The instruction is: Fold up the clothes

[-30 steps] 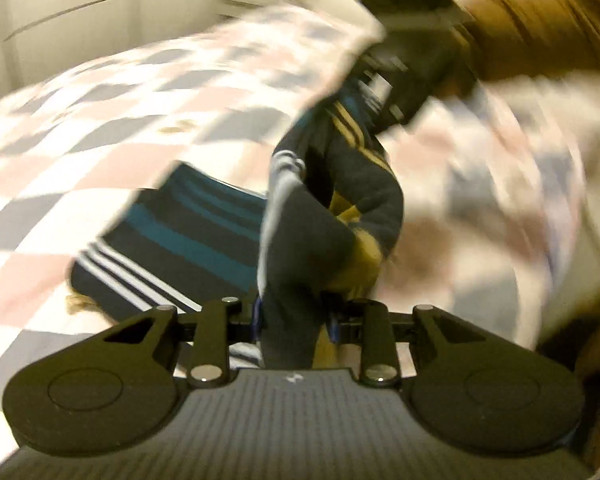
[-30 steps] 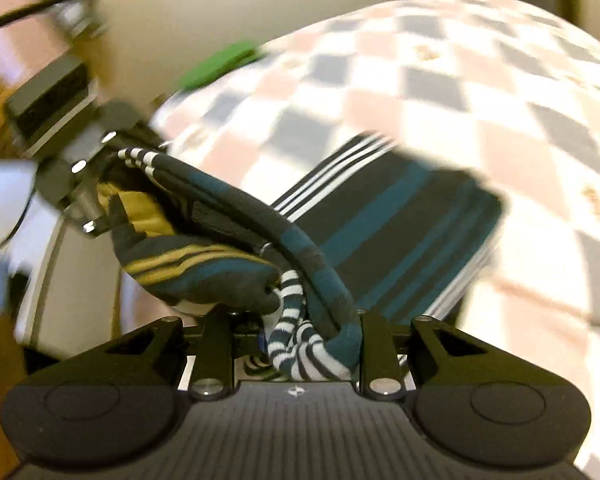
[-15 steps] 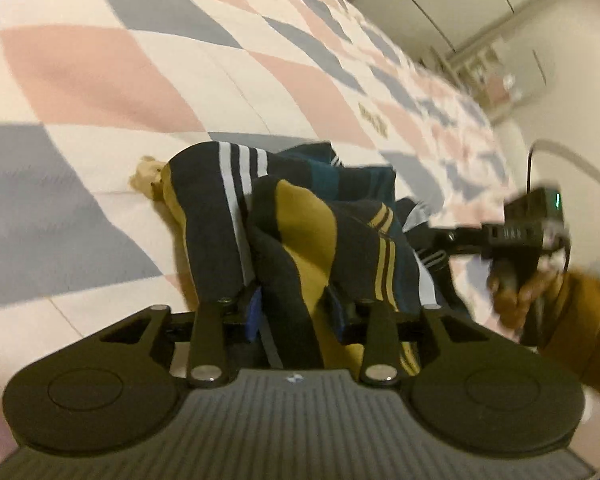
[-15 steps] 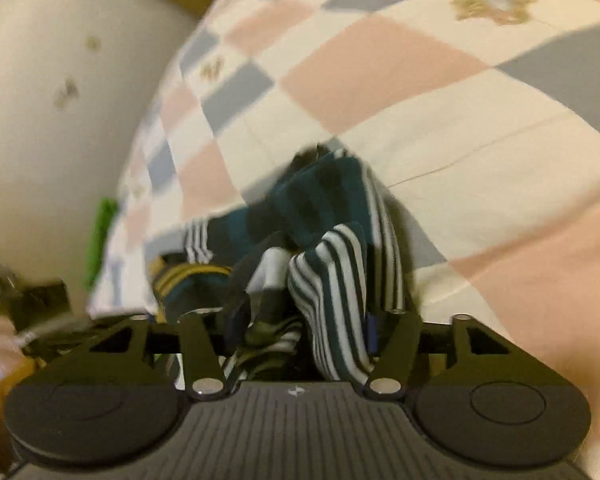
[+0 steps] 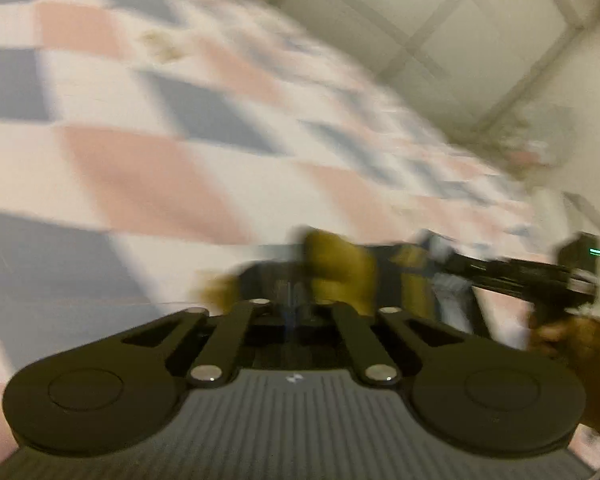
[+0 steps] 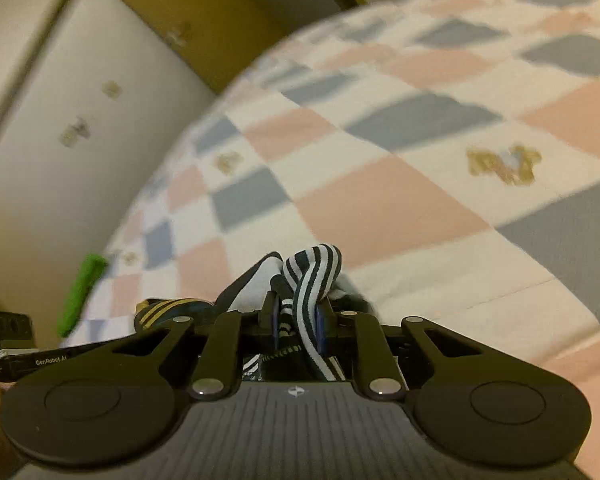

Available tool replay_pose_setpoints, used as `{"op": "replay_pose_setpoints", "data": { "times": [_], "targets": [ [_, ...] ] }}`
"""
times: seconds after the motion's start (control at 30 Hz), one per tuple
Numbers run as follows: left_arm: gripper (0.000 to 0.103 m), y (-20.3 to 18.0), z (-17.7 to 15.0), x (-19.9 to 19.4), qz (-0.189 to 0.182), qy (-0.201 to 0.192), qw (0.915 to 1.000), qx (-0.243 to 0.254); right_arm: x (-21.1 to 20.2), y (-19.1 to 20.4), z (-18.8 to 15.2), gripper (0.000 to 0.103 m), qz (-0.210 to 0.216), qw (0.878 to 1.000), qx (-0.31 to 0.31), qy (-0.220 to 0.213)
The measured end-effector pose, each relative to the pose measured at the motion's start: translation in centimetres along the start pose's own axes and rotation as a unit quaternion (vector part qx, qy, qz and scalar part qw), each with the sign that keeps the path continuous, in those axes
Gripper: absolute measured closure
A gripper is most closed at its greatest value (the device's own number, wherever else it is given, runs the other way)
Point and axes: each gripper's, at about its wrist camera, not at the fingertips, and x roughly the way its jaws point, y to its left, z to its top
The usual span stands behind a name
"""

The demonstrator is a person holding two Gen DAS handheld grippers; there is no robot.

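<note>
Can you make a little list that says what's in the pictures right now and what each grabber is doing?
surface: checkered bedspread, pink, grey and white squares
clothing: striped garment, dark with white and mustard stripes, bunched up
right gripper: jaws shut on a striped fold
left gripper: jaws open, garment just ahead of them; view blurred
also seen: green object at the bed's edge

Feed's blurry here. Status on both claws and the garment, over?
Right claw shut on striped garment. Left claw looks open, garment just ahead, blurred. Garment bunched low on checkered bed. Nothing in the way.
</note>
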Motion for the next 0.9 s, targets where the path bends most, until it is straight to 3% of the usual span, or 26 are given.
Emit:
{"op": "replay_pose_setpoints", "data": {
  "times": [0.03, 0.1, 0.2, 0.27, 0.33, 0.37, 0.4, 0.47, 0.5, 0.57, 0.6, 0.73, 0.77, 0.9],
  "targets": [
    [0.103, 1.0, 0.0, 0.7, 0.022, 0.005, 0.9997, -0.011, 1.1, -0.8, -0.2, 0.086, -0.004, 1.000, 0.014, 0.011],
    [0.103, 2.3, -0.3, 1.4, 0.014, 0.024, 0.9987, -0.043, 3.2, -2.3, -0.5, 0.086, -0.013, 0.999, 0.041, 0.032],
    [0.101, 2.1, 0.1, 0.6, -0.039, 0.025, 0.9964, -0.071, 3.7, -2.9, -0.6, 0.084, -0.008, 0.998, 0.057, 0.025],
    [0.080, 1.7, 0.7, 0.0, -0.086, 0.020, 0.9911, -0.099, 3.5, -3.0, -0.8, 0.082, -0.006, 0.998, 0.063, 0.024],
    [0.041, 1.2, 1.7, 0.3, -0.110, 0.016, 0.9878, -0.109, 3.4, -3.2, -0.8, 0.075, -0.002, 0.997, 0.076, 0.026],
    [0.039, 0.9, 2.1, 1.1, -0.109, 0.027, 0.9882, -0.105, 3.4, -3.2, -0.8, 0.069, -0.002, 0.996, 0.081, 0.027],
    [0.039, 0.6, 2.4, 2.0, -0.107, 0.037, 0.9885, -0.100, 3.4, -3.2, -0.7, 0.068, -0.003, 0.996, 0.086, 0.028],
    [0.050, 0.2, 2.5, 4.1, -0.091, 0.069, 0.9898, -0.085, 3.2, -3.1, -0.7, 0.067, -0.002, 0.995, 0.093, 0.029],
    [0.074, 0.0, 2.5, 4.9, -0.092, 0.074, 0.9898, -0.079, 3.1, -3.1, -0.7, 0.067, -0.002, 0.995, 0.094, 0.028],
    [0.084, -0.8, 2.6, 4.6, -0.092, 0.061, 0.9919, -0.063, 2.7, -2.6, -0.6, 0.069, -0.009, 0.996, 0.087, 0.025],
    [0.087, -1.3, 2.7, 3.7, -0.094, 0.044, 0.9932, -0.052, 2.6, -2.4, -0.5, 0.080, -0.012, 0.996, 0.083, 0.023],
    [0.088, -2.6, 2.4, -0.1, -0.090, -0.022, 0.9956, -0.012, 1.9, -0.7, 0.1, 0.086, -0.009, 0.999, 0.038, -0.004],
    [0.088, -2.0, 2.0, 0.3, -0.076, -0.018, 0.9967, -0.021, 2.0, -0.5, 0.4, 0.086, -0.005, 0.999, 0.035, -0.009],
    [0.085, 1.0, -0.2, 3.3, -0.031, 0.014, 0.9980, -0.054, 5.9, -0.5, 0.6, 0.089, -0.063, 0.997, 0.012, 0.049]
  ]
}}
